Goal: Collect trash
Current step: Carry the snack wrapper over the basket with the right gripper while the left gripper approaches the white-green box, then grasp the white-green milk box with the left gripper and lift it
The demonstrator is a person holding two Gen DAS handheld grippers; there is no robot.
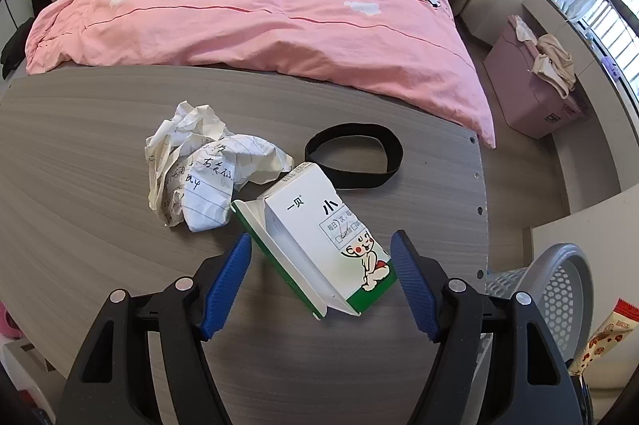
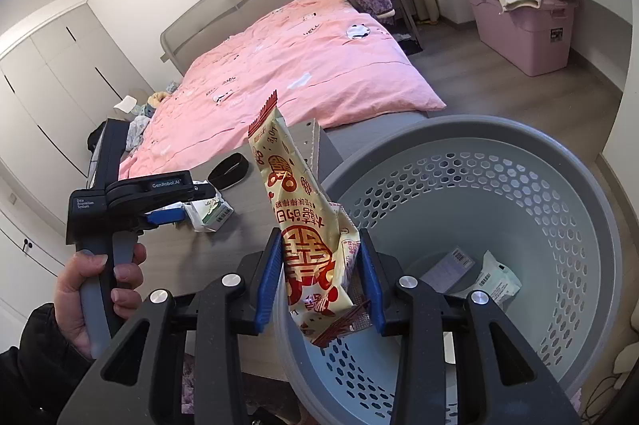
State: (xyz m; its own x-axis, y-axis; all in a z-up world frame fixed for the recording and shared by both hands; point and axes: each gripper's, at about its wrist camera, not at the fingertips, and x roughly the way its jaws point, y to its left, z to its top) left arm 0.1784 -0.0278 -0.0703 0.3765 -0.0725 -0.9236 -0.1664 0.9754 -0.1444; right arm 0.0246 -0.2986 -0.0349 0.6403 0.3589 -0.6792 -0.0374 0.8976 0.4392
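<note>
- Left wrist view: crumpled paper (image 1: 207, 161) and a medicine box (image 1: 319, 245) await us on the worktop (image 1: 80, 225); our left gripper (image 1: 321, 285) gapes around the box, gripping nothing.
- Our right gripper (image 2: 321, 277) clamps a snack wrapper (image 2: 303, 225) above the basket (image 2: 559, 205), where two scraps already lie.

Between my left gripper's (image 1: 321, 249) jaws a carton (image 1: 319, 237) lies flat on the bench (image 1: 80, 165), neither pad touching it. Ahead of the left jaw sits a paper wad (image 1: 199, 165); ahead of the right jaw, past the carton, lies a band (image 1: 353, 155). Beyond the bench is the bed (image 1: 259, 5). My right gripper's (image 2: 319, 257) jaws clamp a wrapper (image 2: 303, 225) that stands up over the rim of the basket (image 2: 599, 185), right of the bench. Two packets (image 2: 475, 273) lie in the basket bottom.
</note>
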